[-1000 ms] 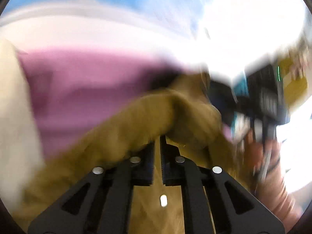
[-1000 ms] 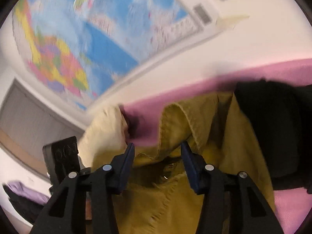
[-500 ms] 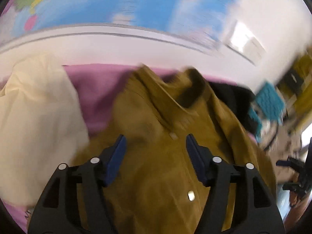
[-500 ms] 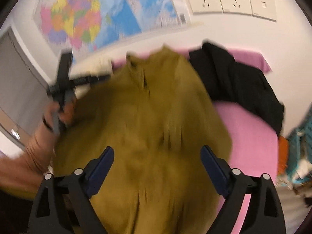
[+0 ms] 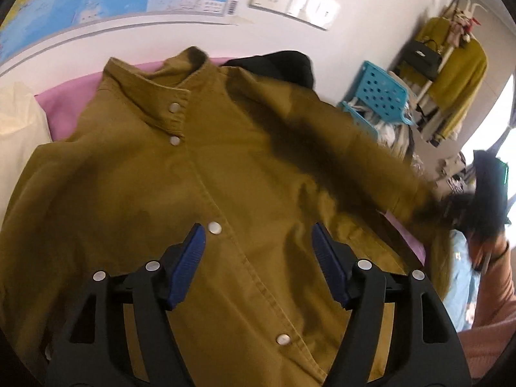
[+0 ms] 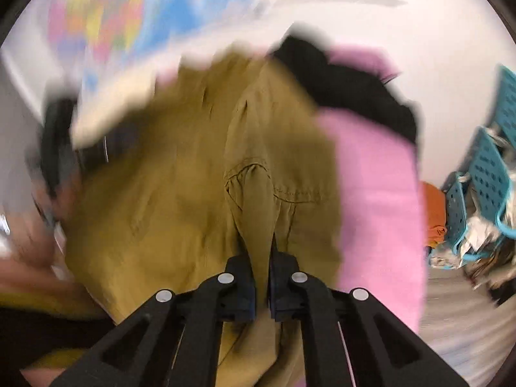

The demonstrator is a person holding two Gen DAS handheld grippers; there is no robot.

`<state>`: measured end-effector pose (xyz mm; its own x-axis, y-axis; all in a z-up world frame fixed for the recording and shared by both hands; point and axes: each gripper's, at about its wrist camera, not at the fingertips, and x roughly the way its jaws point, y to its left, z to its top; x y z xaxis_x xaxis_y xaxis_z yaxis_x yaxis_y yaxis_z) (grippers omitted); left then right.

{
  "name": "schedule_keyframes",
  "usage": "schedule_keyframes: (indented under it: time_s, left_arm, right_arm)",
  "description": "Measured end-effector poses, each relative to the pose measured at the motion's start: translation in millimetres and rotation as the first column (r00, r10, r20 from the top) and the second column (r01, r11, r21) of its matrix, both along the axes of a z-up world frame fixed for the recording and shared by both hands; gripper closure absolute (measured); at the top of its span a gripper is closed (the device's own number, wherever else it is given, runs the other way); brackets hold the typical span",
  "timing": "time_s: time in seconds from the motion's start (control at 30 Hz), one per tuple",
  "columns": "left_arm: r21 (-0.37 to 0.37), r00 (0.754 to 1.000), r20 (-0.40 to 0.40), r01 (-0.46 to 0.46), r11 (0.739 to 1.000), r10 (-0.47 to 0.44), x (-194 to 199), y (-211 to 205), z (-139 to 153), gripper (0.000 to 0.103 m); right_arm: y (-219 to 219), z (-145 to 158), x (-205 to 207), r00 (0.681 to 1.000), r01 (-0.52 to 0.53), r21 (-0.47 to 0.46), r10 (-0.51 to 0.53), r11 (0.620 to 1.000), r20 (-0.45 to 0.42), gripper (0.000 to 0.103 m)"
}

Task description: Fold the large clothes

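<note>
Mustard-brown cotton fills both views: the jacket [image 5: 225, 174] lies front-up and buttoned on the pink sheet [image 5: 71, 103], collar away from you. Left of your left gripper's [image 5: 258, 258] fingers, a cream garment [image 5: 16, 129] rests against the jacket's shoulder. Your left gripper hovers over the chest with its blue-padded fingers [image 5: 188, 262] spread wide and holding nothing; one snap button [image 5: 214, 227] sits just beside the left pad. Beyond the collar, a black garment [image 5: 277, 64] lies at the wall. Right of the fingers, one sleeve extends toward your right hand [image 5: 483, 242], which is blurred. Farther right stands a blue plastic crate [image 5: 380, 93].

In the right wrist view, your right gripper [image 6: 262, 277] has its fingers pressed together on a raised fold of the jacket [image 6: 258, 193], the cloth rising between them. Right of these fingers lies bare pink sheet [image 6: 377, 193].
</note>
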<state>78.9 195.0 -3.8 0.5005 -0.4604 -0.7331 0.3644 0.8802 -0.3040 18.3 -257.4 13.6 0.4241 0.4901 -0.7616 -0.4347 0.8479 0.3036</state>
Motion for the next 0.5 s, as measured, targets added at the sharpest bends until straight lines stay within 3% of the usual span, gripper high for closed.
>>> schedule_keyframes:
  time_s: [0.1, 0.13, 0.23, 0.27, 0.3, 0.33, 0.37, 0.5]
  left_arm:
    - [-0.003, 0.999, 0.020, 0.031, 1.000, -0.031, -9.7, -8.2, 4.6, 0.031]
    - [-0.011, 0.999, 0.020, 0.042, 0.999, -0.042, -11.0, -12.0, 4.7, 0.029]
    - [-0.022, 0.998, 0.012, 0.060, 0.998, -0.060, -11.9, -23.7, 1.2, 0.029]
    - [-0.025, 0.998, 0.005, 0.069, 0.997, -0.068, -12.2, -27.3, 0.2, 0.029]
    - [-0.029, 0.997, -0.001, 0.077, 0.997, -0.077, -12.8, -31.9, -2.1, 0.029]
    - [-0.030, 0.997, -0.006, 0.080, 0.996, -0.081, -13.8, -34.6, -3.2, 0.029]
    - [-0.031, 0.996, -0.015, 0.084, 0.996, -0.085, -14.7, -36.9, -4.7, 0.029]
    - [-0.032, 0.995, -0.031, 0.094, 0.995, -0.095, -18.9, -40.3, -7.2, 0.029]
  right_arm:
    - [-64.6, 51.5, 19.8, 0.987, 0.143, 0.198, -0.156, 0.970, 0.050, 0.097]
    - [-81.4, 55.8, 30.9, 0.982, 0.169, 0.247, -0.183, 0.954, 0.036, 0.096]
    - [-97.4, 34.2, 59.3, 0.969, 0.244, 0.235, -0.245, 0.941, -0.028, 0.089]
    - [-98.0, 18.8, 65.9, 0.965, 0.264, 0.231, -0.254, 0.936, -0.073, 0.082]
    - [-97.9, 2.9, 72.5, 0.958, 0.283, 0.219, -0.262, 0.934, -0.116, 0.063]
    - [-98.0, -17.3, 74.2, 0.946, 0.312, 0.189, -0.286, 0.931, -0.154, 0.053]
    - [-99.7, -29.2, 72.7, 0.939, 0.327, 0.169, -0.298, 0.930, -0.174, 0.036]
    - [-109.5, -62.5, 53.9, 0.936, 0.322, 0.168, -0.287, 0.932, -0.205, 0.023]
